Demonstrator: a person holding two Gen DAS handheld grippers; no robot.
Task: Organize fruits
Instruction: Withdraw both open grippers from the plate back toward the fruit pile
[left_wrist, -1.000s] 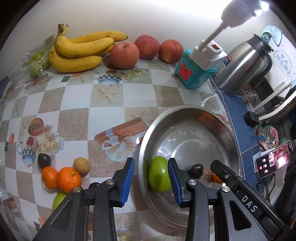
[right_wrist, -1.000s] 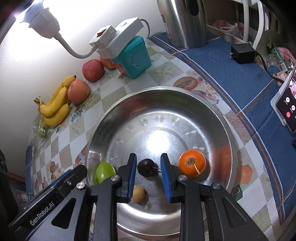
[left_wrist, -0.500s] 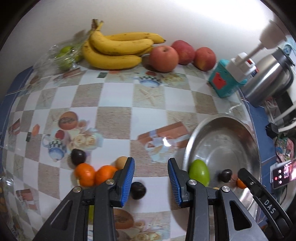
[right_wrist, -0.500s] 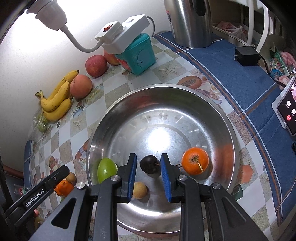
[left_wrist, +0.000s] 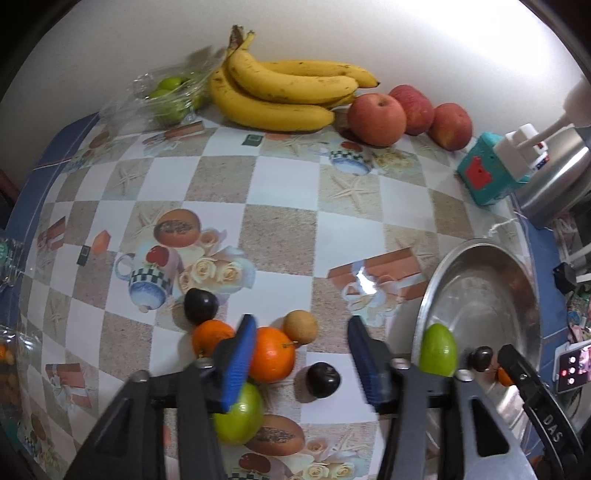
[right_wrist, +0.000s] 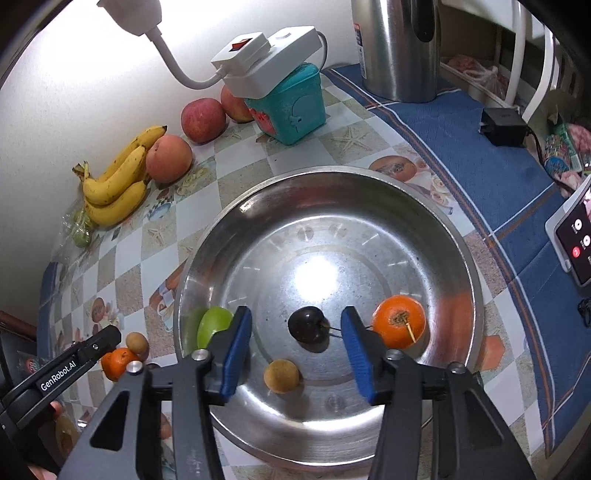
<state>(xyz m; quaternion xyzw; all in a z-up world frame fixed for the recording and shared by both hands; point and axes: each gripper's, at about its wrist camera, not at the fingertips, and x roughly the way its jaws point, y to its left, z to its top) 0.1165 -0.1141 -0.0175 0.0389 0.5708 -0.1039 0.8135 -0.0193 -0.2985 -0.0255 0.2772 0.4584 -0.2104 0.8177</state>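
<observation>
Left gripper (left_wrist: 301, 354) apart, partly hiding orange (left_wrist: 272, 353) and green fruit (left_wrist: 240, 417); right gripper (right_wrist: 293, 343) apart over bowl (right_wrist: 465, 258).

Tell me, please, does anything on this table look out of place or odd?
Yes: a white power strip sits tilted on top of a teal box rather than on the table, its lamp jutting sideways. It looks precarious. The fruit itself appears intact.
</observation>
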